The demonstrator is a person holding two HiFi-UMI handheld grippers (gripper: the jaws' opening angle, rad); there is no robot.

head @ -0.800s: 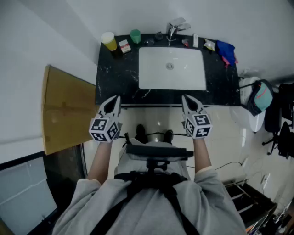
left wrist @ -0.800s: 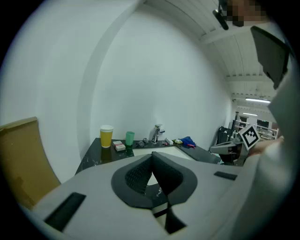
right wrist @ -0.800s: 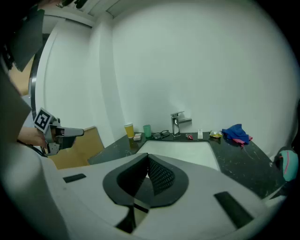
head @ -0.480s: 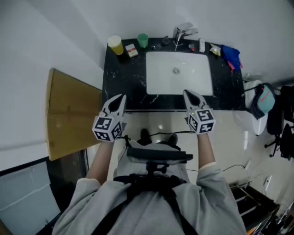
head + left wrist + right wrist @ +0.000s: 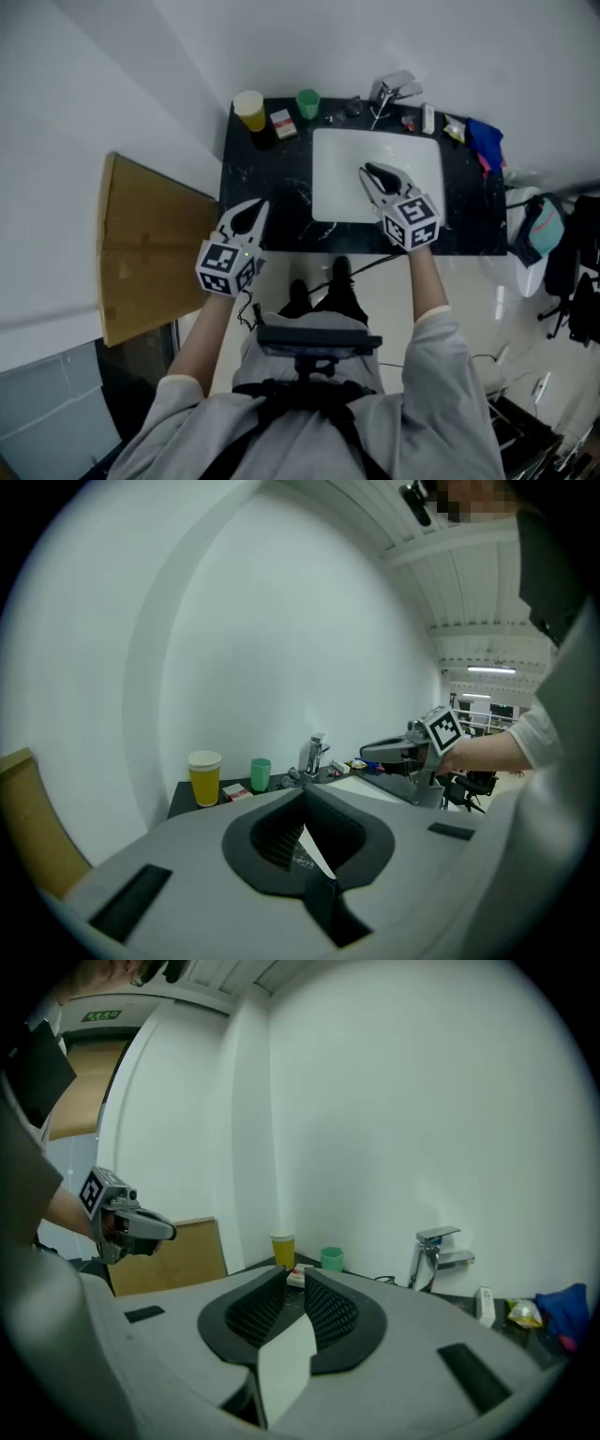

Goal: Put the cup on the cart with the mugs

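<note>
A yellow cup with a white rim [image 5: 249, 110] stands at the back left corner of the black counter [image 5: 262, 178], with a small green cup [image 5: 307, 102] to its right. Both also show in the left gripper view, yellow cup [image 5: 203, 777] and green cup [image 5: 260, 772], and in the right gripper view, yellow cup [image 5: 282, 1248] and green cup [image 5: 331, 1259]. My left gripper [image 5: 251, 214] hangs at the counter's front edge, its tips together and empty. My right gripper [image 5: 369, 173] reaches over the white sink [image 5: 337, 178], its jaws a narrow slit apart with nothing between them. No cart or mugs are in sight.
A faucet [image 5: 394, 89] stands behind the sink. A red and white box [image 5: 282, 123], a white bottle [image 5: 428, 117] and a blue cloth [image 5: 485, 141] lie on the counter. A brown board [image 5: 141, 248] leans at the left. A white bin [image 5: 525, 225] stands at the right.
The counter has come closer. My right gripper has gone forward from the front edge to over the sink. The left gripper stays near the counter's front edge.
</note>
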